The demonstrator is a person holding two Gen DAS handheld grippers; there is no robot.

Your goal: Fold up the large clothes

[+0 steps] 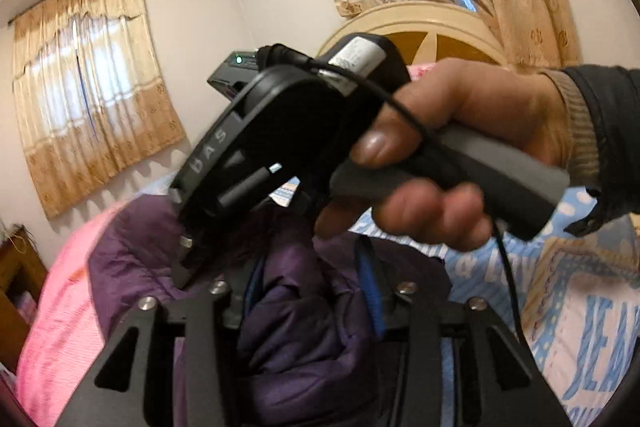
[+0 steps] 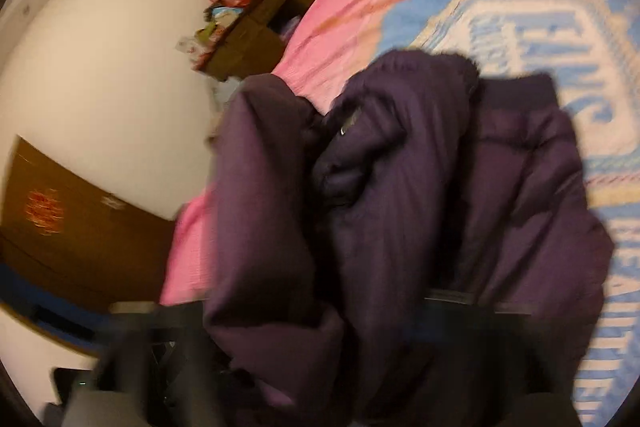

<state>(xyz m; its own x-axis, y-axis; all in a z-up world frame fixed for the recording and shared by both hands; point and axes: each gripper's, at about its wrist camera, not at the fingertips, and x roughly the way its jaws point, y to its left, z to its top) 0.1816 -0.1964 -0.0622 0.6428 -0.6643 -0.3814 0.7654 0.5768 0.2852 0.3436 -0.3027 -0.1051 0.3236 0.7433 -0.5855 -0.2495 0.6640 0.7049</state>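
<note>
A dark purple padded jacket [image 1: 304, 327] hangs bunched between the fingers of my left gripper [image 1: 308, 307], which is shut on its fabric. Just beyond it in the left wrist view, a hand holds my right gripper [image 1: 192, 259], whose jaws also reach into the jacket near its top. In the blurred right wrist view the jacket [image 2: 400, 207] hangs from my right gripper [image 2: 340, 339] and fills the middle; the fingers are mostly hidden by fabric. The jacket is lifted above the bed [image 2: 520, 27].
The bed has a blue and white patterned cover [image 1: 580, 307] and a pink blanket [image 1: 60, 307] on one side. A brown bedside cabinet [image 2: 256, 39] with clutter stands by the wall. Curtained windows [image 1: 88, 87] and a headboard [image 1: 432, 35] are behind.
</note>
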